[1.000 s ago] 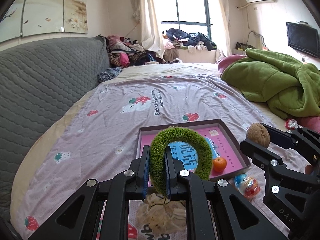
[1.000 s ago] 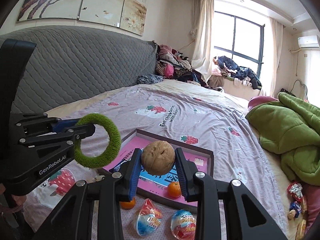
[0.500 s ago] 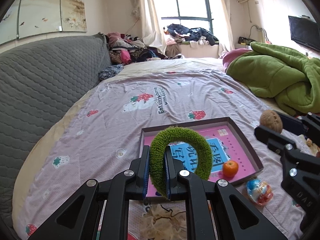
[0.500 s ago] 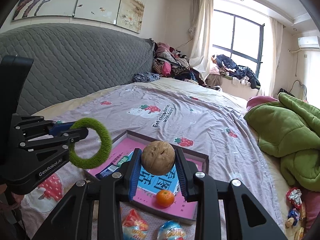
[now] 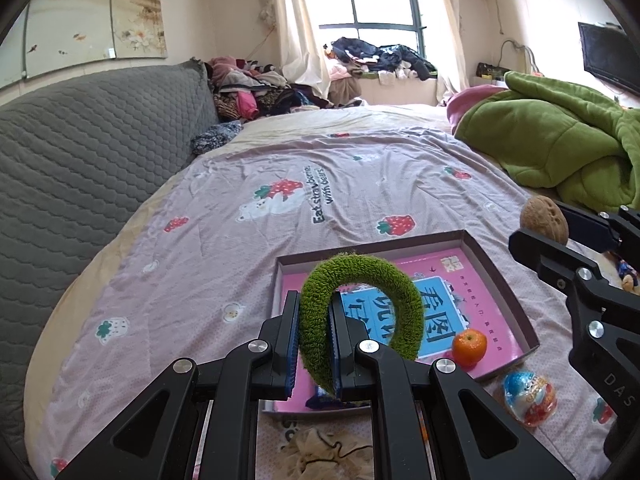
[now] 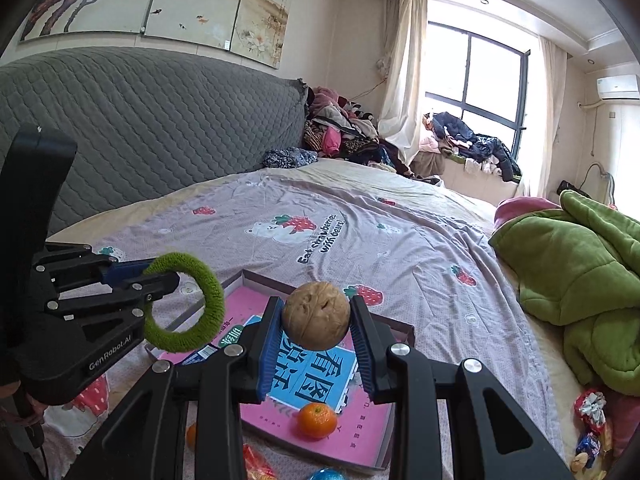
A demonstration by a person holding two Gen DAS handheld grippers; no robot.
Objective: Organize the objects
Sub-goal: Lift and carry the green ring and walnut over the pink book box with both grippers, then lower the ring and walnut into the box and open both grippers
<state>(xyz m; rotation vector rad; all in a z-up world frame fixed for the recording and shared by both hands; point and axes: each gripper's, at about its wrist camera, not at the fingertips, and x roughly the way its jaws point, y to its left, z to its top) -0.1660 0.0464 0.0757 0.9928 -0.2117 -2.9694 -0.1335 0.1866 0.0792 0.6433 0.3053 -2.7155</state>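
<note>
Now I am carrying two things over the bed. My left gripper [image 5: 314, 344] pinches the fuzzy green ring [image 5: 360, 312] by its left side, so the ring stands up between the blue pads. My right gripper [image 6: 316, 340] squeezes the walnut [image 6: 316, 316] tight from both sides. Both hang in the air above the tray [image 5: 496, 272], which lies flat on the purple sheet [image 5: 280, 200].

I think the job now is to set both things down inside the tray. To do it well, I should go low first and then let go, because the walnut is round and may roll. The ring is soft and will flop flat, so it needs a wide bare spot.

An orange [image 5: 469, 347] sits near the tray's near right corner, on the edge of the blue card. The far half of the tray looks bare, so that is a good place. The tray walls are low, so I must lift over the near wall. A shiny wrapped egg [image 5: 528, 398] lies on the sheet just outside the near right corner. My two grippers are close, so I should keep them apart.
</note>
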